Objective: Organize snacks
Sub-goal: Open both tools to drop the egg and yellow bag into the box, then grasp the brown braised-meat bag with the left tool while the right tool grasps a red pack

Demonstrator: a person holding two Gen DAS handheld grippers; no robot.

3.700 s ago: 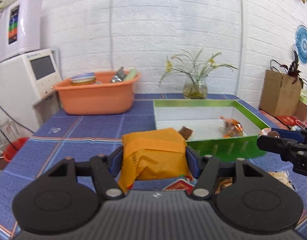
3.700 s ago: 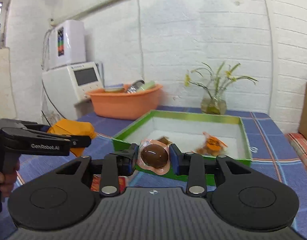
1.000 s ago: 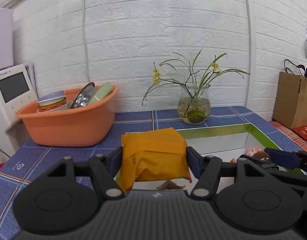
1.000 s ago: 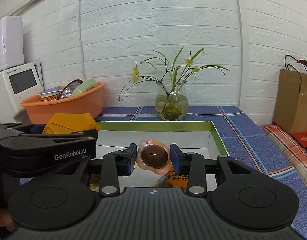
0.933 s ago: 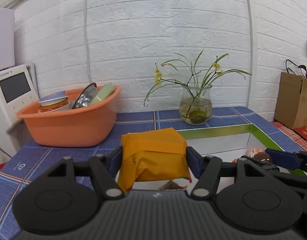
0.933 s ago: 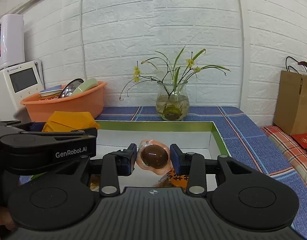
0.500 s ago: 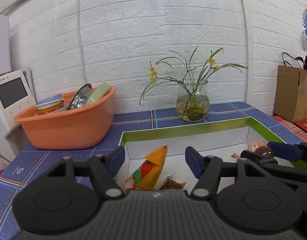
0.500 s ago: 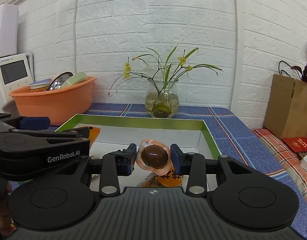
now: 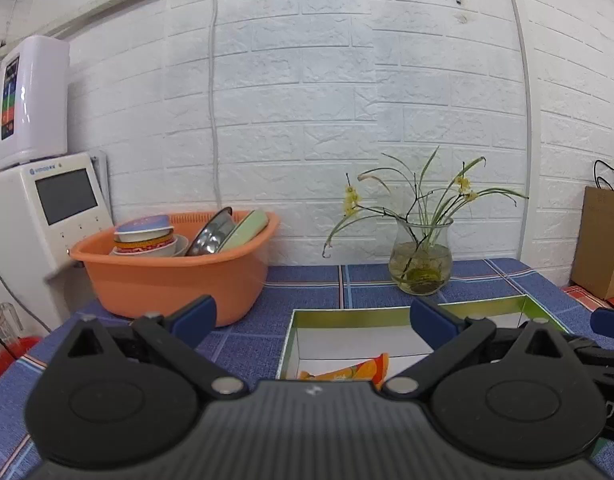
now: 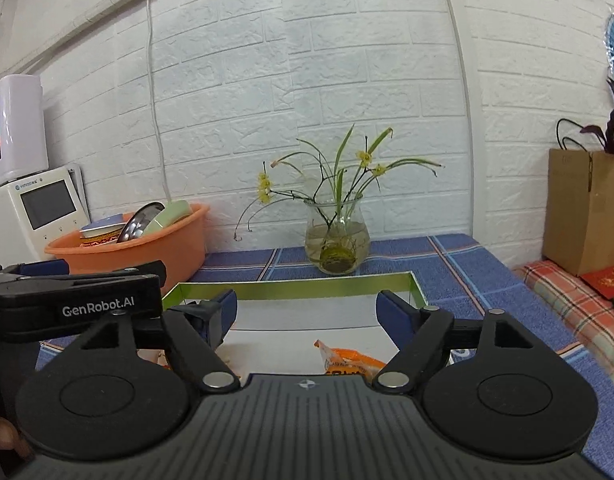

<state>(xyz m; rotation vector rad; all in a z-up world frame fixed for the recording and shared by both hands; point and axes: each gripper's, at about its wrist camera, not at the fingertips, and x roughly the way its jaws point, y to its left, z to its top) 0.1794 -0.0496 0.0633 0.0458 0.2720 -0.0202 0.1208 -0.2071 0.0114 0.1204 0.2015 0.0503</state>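
With both sets of jaws spread wide and nothing between them, the left gripper (image 9: 313, 316) and the right gripper (image 10: 307, 314) hang side by side over the green-rimmed tray (image 9: 387, 316), having just been opening in the last instant. The snacks lie inside it: an orange packet (image 9: 347, 372) on the white floor near the tray's left wall in the left wrist view, and an orange wrapper (image 10: 347, 360) towards the near edge in the right wrist view. The near part of the tray floor is hidden behind the gripper bodies, so any other pieces there cannot be made out.

The tray sits on a blue-tiled worktop (image 9: 307, 292), with an orange basin (image 9: 175, 276) of dishes towards its back left corner and a glass vase (image 10: 335, 242) of yellow flowers at the back edge, just behind the tray's far rim.

The step in hand looks like the release, with both deliveries apparently made. The next move likely calls for drawing both grippers back clear of the rim, without snagging the loose wrappers, and seeking out any snacks left on the worktop, none of which show here.
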